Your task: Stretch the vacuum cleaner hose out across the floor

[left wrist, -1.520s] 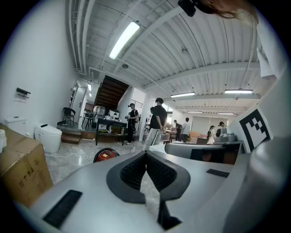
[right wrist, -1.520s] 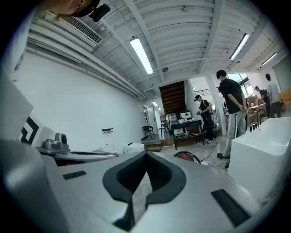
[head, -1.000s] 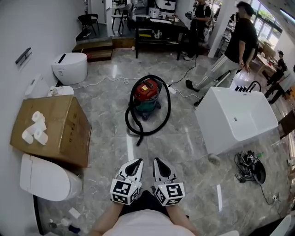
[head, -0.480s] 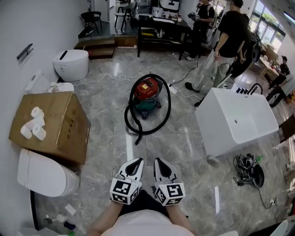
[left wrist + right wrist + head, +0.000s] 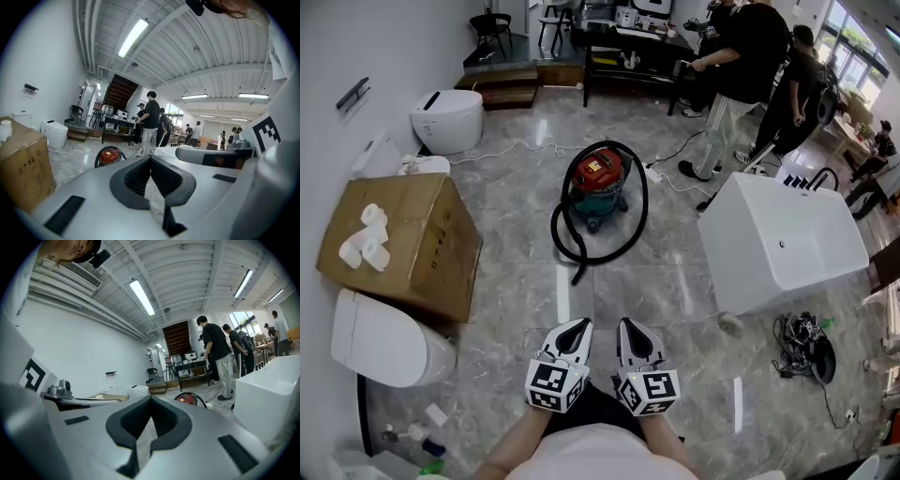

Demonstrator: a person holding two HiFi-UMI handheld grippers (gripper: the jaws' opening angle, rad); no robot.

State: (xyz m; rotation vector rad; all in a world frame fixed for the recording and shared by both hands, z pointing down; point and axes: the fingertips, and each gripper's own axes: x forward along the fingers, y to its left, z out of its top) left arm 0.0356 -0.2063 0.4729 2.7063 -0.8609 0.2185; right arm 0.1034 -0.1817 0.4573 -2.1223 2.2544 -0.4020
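A red and green vacuum cleaner (image 5: 598, 186) stands on the grey marble floor ahead of me, small in the left gripper view (image 5: 108, 155) and in the right gripper view (image 5: 188, 399). Its black hose (image 5: 633, 225) loops round the body, and the free end (image 5: 575, 277) lies on the floor towards me. My left gripper (image 5: 584, 325) and right gripper (image 5: 624, 324) are held side by side at the bottom of the head view, well short of the hose. Both are shut and hold nothing; their jaws meet at the tips (image 5: 150, 158) (image 5: 151, 398).
A white bathtub (image 5: 783, 242) stands at the right, with a tangle of cables (image 5: 803, 348) below it. A cardboard box (image 5: 403, 239) with paper rolls and two toilets (image 5: 380, 342) (image 5: 447, 119) line the left wall. Several people (image 5: 742, 70) stand beyond the vacuum by a dark table. A white cord (image 5: 511, 150) crosses the floor.
The view has moved forward: the vacuum, box and tub sit slightly nearer. The people at the back have shifted, one stepping left towards the table. Both grippers stay shut.
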